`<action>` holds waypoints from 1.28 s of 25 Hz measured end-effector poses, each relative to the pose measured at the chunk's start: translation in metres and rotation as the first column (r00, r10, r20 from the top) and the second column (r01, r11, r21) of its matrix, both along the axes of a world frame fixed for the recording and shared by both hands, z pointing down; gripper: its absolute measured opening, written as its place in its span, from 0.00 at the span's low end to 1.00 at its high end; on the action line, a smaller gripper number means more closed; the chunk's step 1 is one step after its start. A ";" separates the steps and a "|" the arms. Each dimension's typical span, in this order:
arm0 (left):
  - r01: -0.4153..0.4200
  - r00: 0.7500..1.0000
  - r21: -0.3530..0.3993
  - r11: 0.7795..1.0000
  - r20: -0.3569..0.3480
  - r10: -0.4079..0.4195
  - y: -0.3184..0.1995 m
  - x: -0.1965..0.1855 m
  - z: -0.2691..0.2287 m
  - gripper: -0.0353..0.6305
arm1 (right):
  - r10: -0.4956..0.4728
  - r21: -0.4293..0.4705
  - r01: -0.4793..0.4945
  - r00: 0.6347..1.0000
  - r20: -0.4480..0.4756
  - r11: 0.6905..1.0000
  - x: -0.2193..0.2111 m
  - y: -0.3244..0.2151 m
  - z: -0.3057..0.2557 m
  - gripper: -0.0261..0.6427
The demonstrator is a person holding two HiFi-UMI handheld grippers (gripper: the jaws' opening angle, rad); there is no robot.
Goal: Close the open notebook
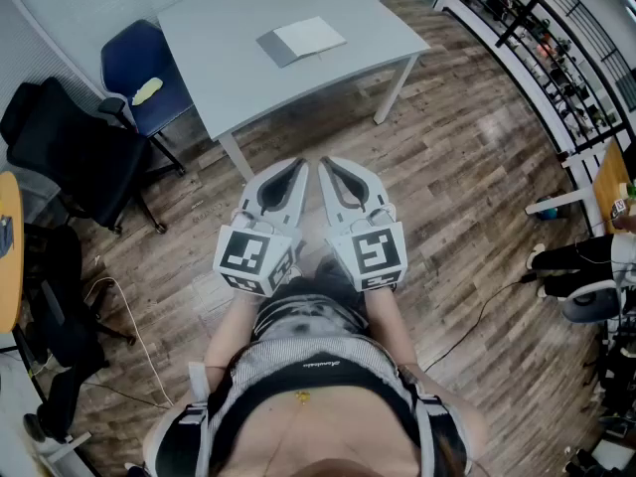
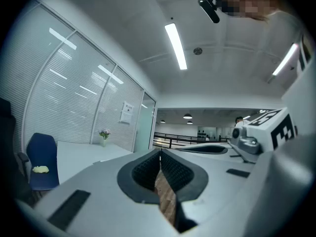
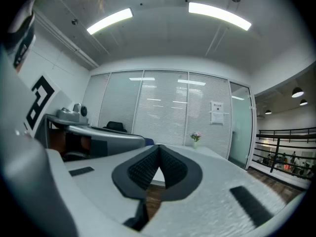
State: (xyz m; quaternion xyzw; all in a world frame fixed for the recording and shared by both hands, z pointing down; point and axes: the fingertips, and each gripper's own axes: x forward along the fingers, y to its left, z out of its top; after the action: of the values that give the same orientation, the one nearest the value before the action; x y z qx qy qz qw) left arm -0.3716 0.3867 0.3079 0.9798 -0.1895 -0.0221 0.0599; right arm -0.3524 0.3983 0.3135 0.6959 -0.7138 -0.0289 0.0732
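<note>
The left gripper point(image 1: 297, 164) was held level, jaws pressed together, nothing caught between them. The right gripper point(image 1: 327, 164), just beside it, was likewise closed and empty. The open notebook point(image 1: 303, 40) was seen well ahead of both, laid flat on the surface point(image 1: 219, 38).

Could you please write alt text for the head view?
A person holds the left gripper and right gripper side by side, both shut and empty, above a wooden floor, short of a grey table bearing an open notebook.
</note>
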 end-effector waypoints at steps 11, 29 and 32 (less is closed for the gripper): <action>0.018 1.000 -0.019 1.000 -0.010 -0.018 -0.009 0.001 0.004 0.07 | -0.005 0.014 0.004 0.999 0.032 1.000 0.003 -0.005 -0.002 0.07; -0.011 1.000 -0.057 0.998 0.012 0.012 -0.021 -0.001 0.018 0.14 | 0.001 -0.017 -0.001 0.999 0.049 1.000 0.002 -0.017 0.009 0.09; -0.012 1.000 -0.063 0.998 0.018 0.013 -0.024 0.001 0.021 0.14 | 0.002 -0.017 -0.002 0.998 0.057 1.000 0.003 -0.019 0.010 0.09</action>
State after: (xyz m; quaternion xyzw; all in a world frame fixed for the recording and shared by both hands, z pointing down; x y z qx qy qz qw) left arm -0.3710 0.3628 0.3290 0.9788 -0.1843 -0.0067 0.0891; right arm -0.3490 0.3794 0.3239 0.6965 -0.7152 -0.0029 0.0584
